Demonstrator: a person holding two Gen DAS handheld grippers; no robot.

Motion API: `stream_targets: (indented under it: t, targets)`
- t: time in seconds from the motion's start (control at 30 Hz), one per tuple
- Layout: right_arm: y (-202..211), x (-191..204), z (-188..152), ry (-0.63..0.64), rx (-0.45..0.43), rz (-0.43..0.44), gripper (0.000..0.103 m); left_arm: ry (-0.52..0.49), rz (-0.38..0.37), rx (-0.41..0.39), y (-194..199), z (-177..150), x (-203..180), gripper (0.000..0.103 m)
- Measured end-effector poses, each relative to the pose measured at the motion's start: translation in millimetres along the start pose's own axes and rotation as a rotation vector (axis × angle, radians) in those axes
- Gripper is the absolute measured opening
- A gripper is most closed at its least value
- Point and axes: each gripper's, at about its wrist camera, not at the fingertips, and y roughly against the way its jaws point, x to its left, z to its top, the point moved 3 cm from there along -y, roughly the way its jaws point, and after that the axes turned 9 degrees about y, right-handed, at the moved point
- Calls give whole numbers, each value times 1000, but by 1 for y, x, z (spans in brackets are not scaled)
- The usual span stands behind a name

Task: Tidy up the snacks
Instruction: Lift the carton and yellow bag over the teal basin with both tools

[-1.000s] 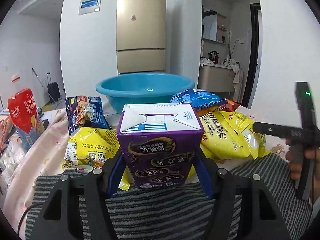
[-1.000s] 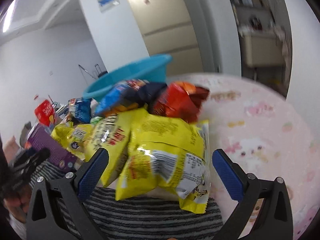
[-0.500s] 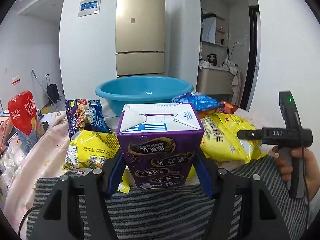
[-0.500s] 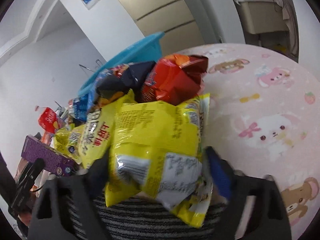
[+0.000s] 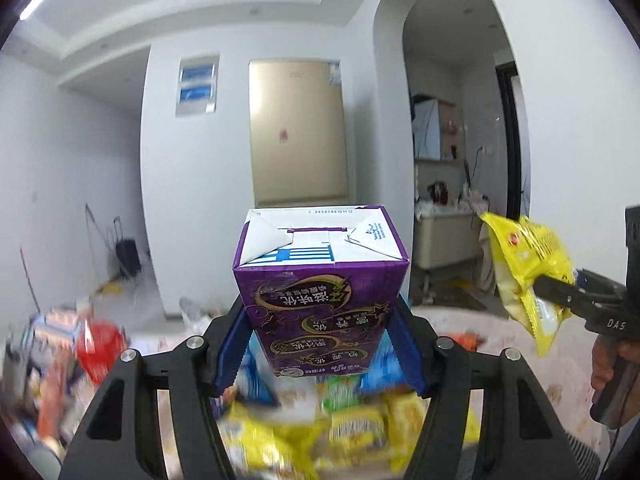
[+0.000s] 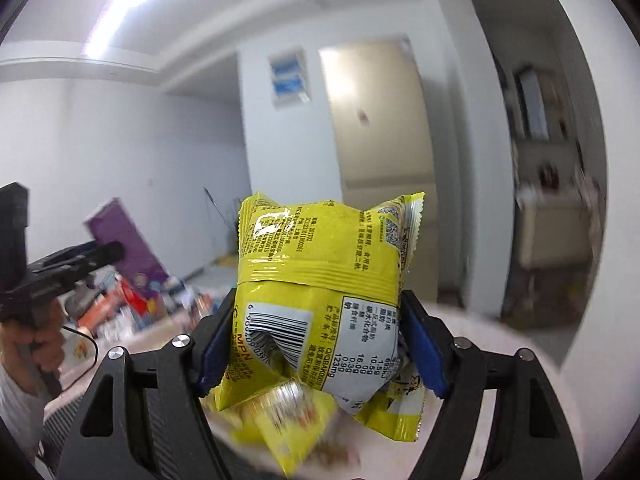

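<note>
1. The left tongs [image 5: 320, 344] are clamped on the purple carton [image 5: 320, 292], blue pads pressing its two side walls low down. The carton is lifted above the snack pile [image 5: 320, 432], printed face upside down toward the camera.
2. The right tongs [image 6: 320, 344] are clamped on a yellow snack bag [image 6: 324, 300], squeezing its middle so the film creases around the barcode. Seen from the left wrist, the bag [image 5: 528, 272] hangs to the right of the purple carton, also clear of the pile.
3. Risk, carton: the pads grip only its lower part, so the tall body above could tip forward or back if swung fast. Its smooth walls may also slide through the pads.
4. Risk, bag: it is puffy and slick. A squeeze across its belly could, I judge, let it squirt out, or burst a seam and crush what is inside.
5. Risk, both: the two loads are carried side by side and near each other, so a careless swing could knock them together. A second yellow packet [image 6: 280, 420] sits blurred just under the held bag; whether it touches the bag I cannot tell, and it might drag along.
6. Containers: no bin or basin shows in either view now. The remaining snacks lie loose below the carton, blurred, on the worktop [image 5: 460, 320] with its pink cover.
</note>
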Motion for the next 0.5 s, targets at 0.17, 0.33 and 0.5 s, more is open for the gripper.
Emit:
stream_targets:
  t: [0.17,0.33,0.5]
  targets:
    - [-6,17,74,47,-132,20,75,-40,5,-82,-4,48,-16,67]
    - [-28,24,124,-26,-174,97,75,-7,-55,-147,-7,85,-27,67]
    - [-42,39,151,31,-244,55,75,-5,-53,-207,-20,106,-30,67]
